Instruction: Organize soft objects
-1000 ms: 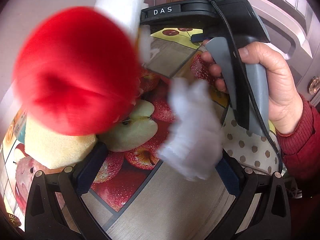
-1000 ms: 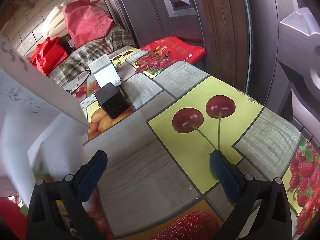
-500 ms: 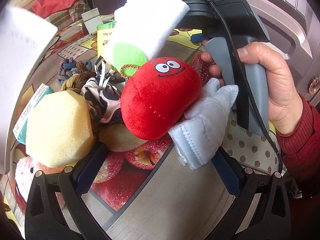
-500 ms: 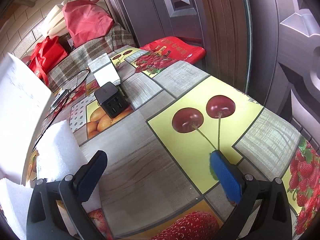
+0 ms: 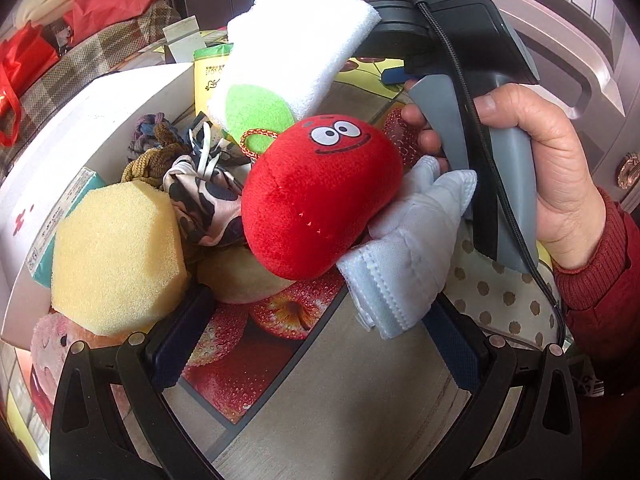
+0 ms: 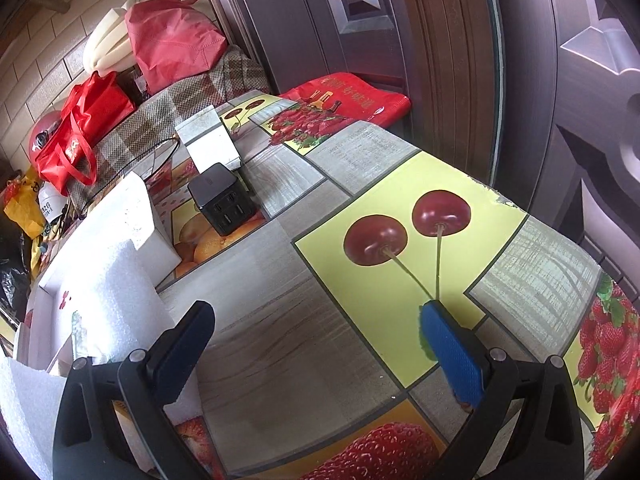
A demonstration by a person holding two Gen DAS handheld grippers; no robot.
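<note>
In the left wrist view, the left claw (image 5: 314,344) is seen released, its two pads spread wide with nothing between them, held low above the fruit-printed counter (image 5: 360,392). Ahead of it the soft objects are found in a loose heap: a red plush toy (image 5: 320,196) with a printed face lies on top, resting against a pale blue mitten (image 5: 404,256) on its right. A yellow sponge (image 5: 116,252) sits just beside the left pad, a patterned fabric pouch (image 5: 200,196) and a knitted brown and blue piece (image 5: 154,144) are bunched behind it, and a white sponge (image 5: 296,40) with a green patch stands propped at the back. A white box (image 5: 80,128) runs along the left of the heap; whether the items lie inside it or only against it cannot be told. The handle of the other tool is gripped by the right hand (image 5: 544,168) at the counter's right side.

In the right wrist view, the right claw (image 6: 316,336) is likewise released and empty, pointed at a bare stretch of the counter with its cherry print. A black cube charger (image 6: 224,204) and a small white box (image 6: 210,142) are seen toward the far edge, and white foam (image 6: 116,300) at the left.

The sorting is judged barely begun: nothing is grasped, and the whole heap remains to be separated and placed
</note>
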